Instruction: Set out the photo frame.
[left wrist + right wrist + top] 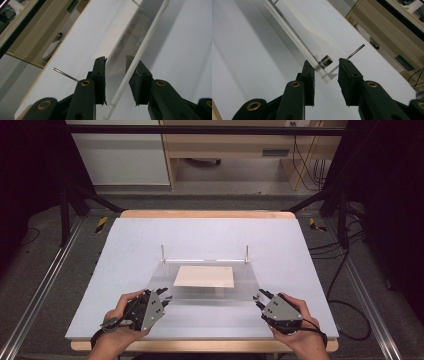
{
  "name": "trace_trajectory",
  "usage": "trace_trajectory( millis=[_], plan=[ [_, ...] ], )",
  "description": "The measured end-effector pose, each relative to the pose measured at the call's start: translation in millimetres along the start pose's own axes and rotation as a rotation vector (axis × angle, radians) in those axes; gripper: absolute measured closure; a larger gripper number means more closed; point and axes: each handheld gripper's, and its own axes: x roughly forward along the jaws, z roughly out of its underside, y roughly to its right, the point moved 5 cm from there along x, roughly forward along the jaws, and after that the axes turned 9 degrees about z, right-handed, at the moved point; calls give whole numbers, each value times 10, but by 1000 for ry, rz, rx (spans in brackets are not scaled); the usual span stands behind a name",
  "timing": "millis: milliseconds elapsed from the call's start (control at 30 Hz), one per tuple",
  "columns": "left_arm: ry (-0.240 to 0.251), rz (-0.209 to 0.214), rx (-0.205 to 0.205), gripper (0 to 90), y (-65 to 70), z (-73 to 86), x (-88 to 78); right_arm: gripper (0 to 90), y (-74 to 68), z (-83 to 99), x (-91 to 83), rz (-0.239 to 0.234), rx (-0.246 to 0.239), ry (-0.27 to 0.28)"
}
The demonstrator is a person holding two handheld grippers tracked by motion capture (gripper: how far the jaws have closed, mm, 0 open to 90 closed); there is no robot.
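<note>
Both grippers, left (162, 297) and right (261, 298), have jaws straddling the clear plate's (210, 292) near corners without clamping; lifting remains.

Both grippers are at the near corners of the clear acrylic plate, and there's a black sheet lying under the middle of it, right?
Not quite: the sheet under the middle of the clear acrylic plate is pale cream, not black, as the high view shows. The rest holds: the left gripper and the right gripper are at its two near corners.
</note>
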Motion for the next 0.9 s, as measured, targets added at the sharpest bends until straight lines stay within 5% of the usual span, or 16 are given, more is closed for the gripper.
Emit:
trace_trajectory(
  millis=[500, 900],
  plan=[
    [11, 37, -54, 686, -248, -83, -57, 693, 143, -205, 25, -32, 26, -19],
    [2, 64, -69, 684, -424, -177, -75, 628, 264, -310, 185, -85, 83, 59]
  ],
)
